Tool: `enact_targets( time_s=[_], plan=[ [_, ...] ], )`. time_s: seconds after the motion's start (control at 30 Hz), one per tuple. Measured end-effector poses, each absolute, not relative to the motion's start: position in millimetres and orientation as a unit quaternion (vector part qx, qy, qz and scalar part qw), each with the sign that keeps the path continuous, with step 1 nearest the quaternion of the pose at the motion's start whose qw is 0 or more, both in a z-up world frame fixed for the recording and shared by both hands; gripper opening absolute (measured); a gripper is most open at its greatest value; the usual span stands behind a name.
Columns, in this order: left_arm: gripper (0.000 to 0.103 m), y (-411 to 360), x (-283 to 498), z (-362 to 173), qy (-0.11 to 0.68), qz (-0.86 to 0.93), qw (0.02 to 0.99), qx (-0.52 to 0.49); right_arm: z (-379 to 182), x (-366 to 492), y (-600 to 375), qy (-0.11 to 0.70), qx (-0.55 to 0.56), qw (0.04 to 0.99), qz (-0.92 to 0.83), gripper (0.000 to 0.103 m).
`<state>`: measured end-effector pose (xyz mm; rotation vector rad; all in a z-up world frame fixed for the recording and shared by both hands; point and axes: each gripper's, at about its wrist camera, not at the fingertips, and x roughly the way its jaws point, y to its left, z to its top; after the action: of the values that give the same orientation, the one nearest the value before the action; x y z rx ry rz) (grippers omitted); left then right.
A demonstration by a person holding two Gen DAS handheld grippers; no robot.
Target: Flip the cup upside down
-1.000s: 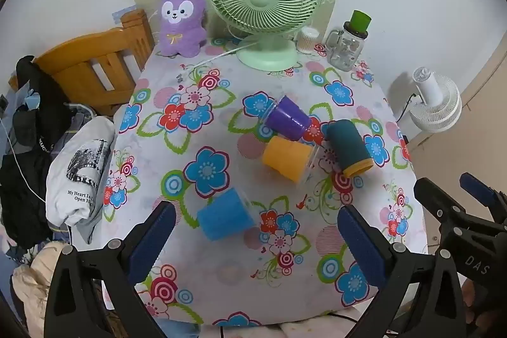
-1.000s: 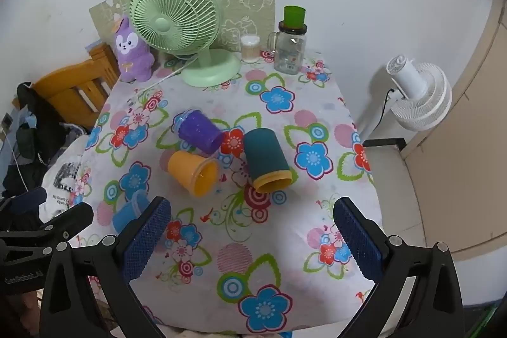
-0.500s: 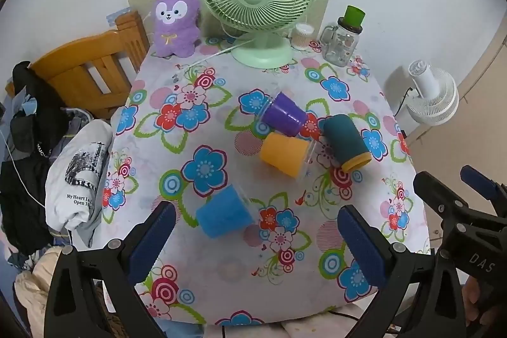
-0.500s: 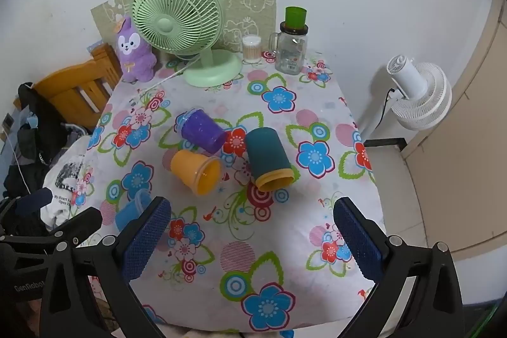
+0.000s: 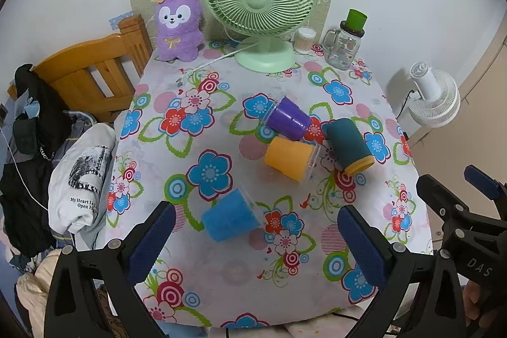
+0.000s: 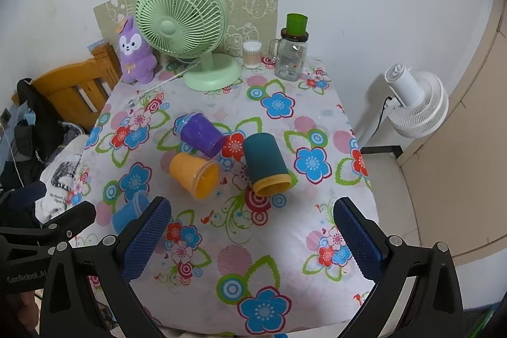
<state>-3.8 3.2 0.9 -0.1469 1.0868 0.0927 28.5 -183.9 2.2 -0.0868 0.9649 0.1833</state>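
Observation:
Several cups lie on their sides on the floral tablecloth (image 5: 196, 154): a light blue cup (image 5: 229, 216) nearest the left gripper, an orange cup (image 5: 290, 158), a purple cup (image 5: 286, 117) and a teal cup (image 5: 347, 148). In the right wrist view the orange cup (image 6: 195, 175), purple cup (image 6: 201, 135), teal cup (image 6: 266, 163) and blue cup (image 6: 128, 213) show too. My left gripper (image 5: 253, 243) is open and empty, above the table's near edge, the blue cup just ahead between its fingers. My right gripper (image 6: 252, 239) is open and empty, short of the teal cup.
At the table's back stand a green fan (image 5: 261, 8), a purple plush toy (image 5: 179, 24), a glass jar with green lid (image 5: 347, 45) and a small container (image 5: 304, 40). A wooden chair (image 5: 95, 75) with clothes is left. A white fan (image 5: 432, 98) is right.
Both grippers have drawn back and up a little, so the cups and table look slightly farther away. No cup has moved. Both grippers stay open.

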Motion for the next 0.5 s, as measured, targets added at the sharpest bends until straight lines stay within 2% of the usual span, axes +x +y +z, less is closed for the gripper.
enact_targets(
  time_s=[0.5],
  plan=[
    [0.103, 2.4, 4.1, 4.7, 0.517, 0.043, 0.853, -0.058, 3.8, 28.8, -183.5, 0.463, -0.039, 0.881, 0.087, 0.103]
  ],
)
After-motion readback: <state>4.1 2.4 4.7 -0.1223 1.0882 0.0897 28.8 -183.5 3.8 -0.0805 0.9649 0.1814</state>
